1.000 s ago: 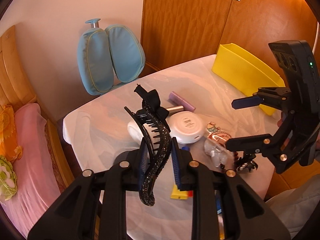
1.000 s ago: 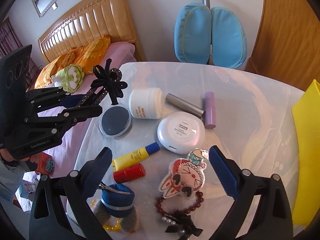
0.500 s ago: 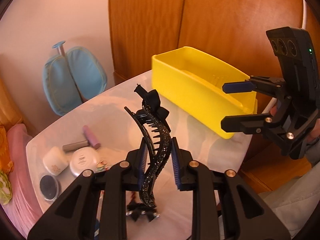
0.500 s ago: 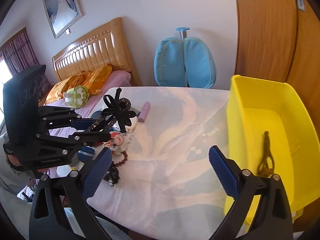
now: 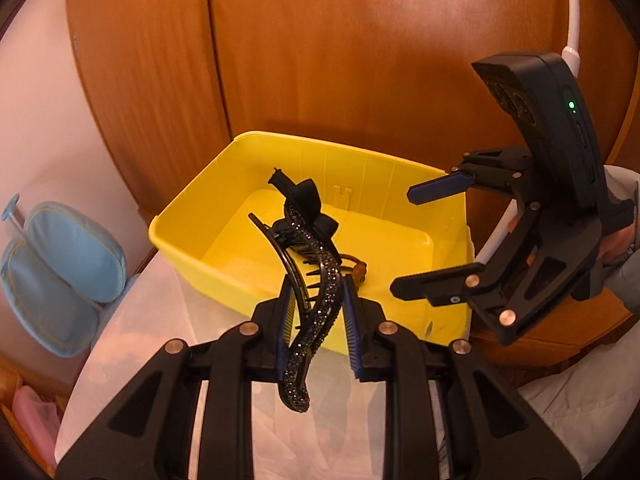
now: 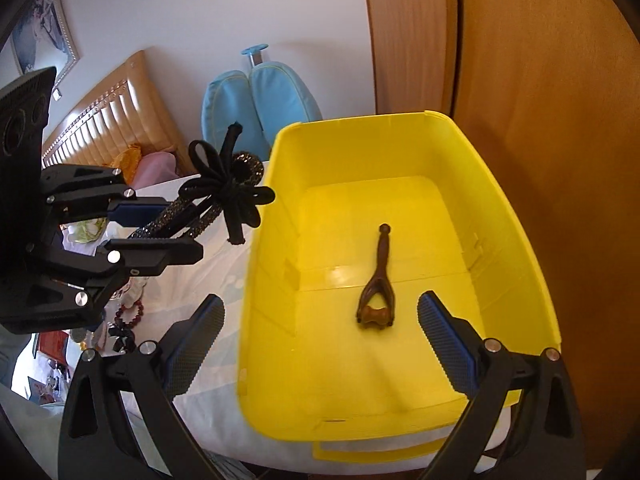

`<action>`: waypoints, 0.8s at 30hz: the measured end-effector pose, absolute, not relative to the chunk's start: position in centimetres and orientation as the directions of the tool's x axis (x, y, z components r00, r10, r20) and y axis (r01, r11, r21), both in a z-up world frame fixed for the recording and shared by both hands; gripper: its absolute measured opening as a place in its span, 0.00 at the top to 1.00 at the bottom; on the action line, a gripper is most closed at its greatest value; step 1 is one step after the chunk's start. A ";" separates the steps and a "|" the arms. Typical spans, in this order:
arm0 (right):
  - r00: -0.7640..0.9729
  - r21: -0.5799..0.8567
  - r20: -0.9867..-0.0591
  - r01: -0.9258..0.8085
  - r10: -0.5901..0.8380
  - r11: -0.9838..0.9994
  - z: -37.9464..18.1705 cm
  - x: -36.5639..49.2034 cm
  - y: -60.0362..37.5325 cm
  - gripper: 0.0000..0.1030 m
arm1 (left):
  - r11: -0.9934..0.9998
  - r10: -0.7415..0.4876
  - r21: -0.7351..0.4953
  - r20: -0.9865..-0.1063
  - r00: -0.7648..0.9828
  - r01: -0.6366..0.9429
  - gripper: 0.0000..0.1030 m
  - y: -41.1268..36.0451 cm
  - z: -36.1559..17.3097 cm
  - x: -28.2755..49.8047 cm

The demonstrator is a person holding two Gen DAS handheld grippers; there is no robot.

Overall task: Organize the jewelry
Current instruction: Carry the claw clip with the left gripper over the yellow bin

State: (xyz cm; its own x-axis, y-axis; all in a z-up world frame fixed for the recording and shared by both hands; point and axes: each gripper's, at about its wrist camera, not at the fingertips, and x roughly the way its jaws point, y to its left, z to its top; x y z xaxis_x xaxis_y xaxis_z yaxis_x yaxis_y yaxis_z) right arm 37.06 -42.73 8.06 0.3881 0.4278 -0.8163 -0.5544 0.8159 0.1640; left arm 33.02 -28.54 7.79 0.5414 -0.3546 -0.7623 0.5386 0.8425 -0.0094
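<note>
With the left gripper (image 5: 316, 312) clamped on the clip (image 5: 310, 300) just short of the bin's (image 5: 192, 256) near wall, carry it over the rim, lower it beside the brown clip (image 6: 378, 280), then release, while the right gripper (image 6: 320, 344) hangs wide and empty.

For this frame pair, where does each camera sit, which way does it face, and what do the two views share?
Left wrist: on the left claw, facing down at the yellow bin; its fingers clamp a black rhinestone hair clip; the right claw shows too.
Right wrist: on the open right claw, looking into the yellow bin at a brown clip; the left claw shows at left.
Shared: bin, both clips, blue chair back.
</note>
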 end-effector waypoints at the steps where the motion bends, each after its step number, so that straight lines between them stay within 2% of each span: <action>1: 0.378 0.168 -0.826 -0.542 0.418 0.823 7.8 37.8 -42.8 0.05 | 0.832 -0.366 -0.018 -0.770 0.523 0.555 0.77 -28.7 7.6 34.1; 9: 0.290 0.128 -0.907 -0.500 0.305 0.856 4.3 42.4 -42.2 0.05 | 0.759 -0.342 -0.011 -0.857 0.385 0.651 0.77 -29.7 4.4 41.7; 15: 0.212 0.081 -0.955 -0.488 0.208 0.869 1.8 44.7 -41.4 0.05 | 0.752 -0.282 -0.027 -0.916 0.285 0.659 0.77 -30.8 1.2 45.0; 24: 0.180 0.033 -0.974 -0.482 0.136 0.876 0.5 45.6 -41.5 0.05 | 0.761 -0.182 -0.023 -0.967 0.179 0.649 0.77 -31.7 -3.2 48.1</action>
State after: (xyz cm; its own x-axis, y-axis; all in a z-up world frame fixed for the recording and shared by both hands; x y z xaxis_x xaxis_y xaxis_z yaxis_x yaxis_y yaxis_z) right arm 45.59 -41.48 0.46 0.1797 0.1361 -0.9743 -0.4818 0.8757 0.0334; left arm 48.09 -31.65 -3.21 0.1788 -0.1820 -0.9669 0.6488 0.7606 -0.0232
